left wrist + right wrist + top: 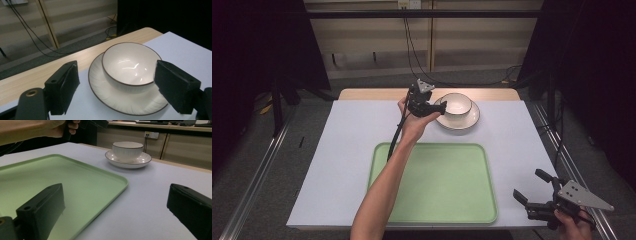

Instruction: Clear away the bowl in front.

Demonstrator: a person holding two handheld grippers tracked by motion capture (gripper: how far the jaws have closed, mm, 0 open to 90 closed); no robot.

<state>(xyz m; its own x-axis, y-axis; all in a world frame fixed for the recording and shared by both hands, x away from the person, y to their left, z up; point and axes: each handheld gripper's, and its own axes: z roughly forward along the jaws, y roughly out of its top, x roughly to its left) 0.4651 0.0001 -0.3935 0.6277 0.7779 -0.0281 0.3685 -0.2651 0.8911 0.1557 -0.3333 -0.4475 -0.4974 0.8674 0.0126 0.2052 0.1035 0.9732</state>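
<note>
My left gripper (116, 85) straddles the bowl (128, 66) on its saucer (125, 105), jaws wide, apparently not touching; the high view hides this gap. My right gripper (115, 212) gapes empty.

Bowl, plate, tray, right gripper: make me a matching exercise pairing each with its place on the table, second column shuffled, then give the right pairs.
Things:
1. bowl
2. plate
3. tray
4. right gripper

Places:
A. near the table's front right corner, held above it
B. on the white mat at the far side, under the bowl
C. on the plate
D. flat at the near middle of the mat

Pairs: 1-C, 2-B, 3-D, 4-A
</note>
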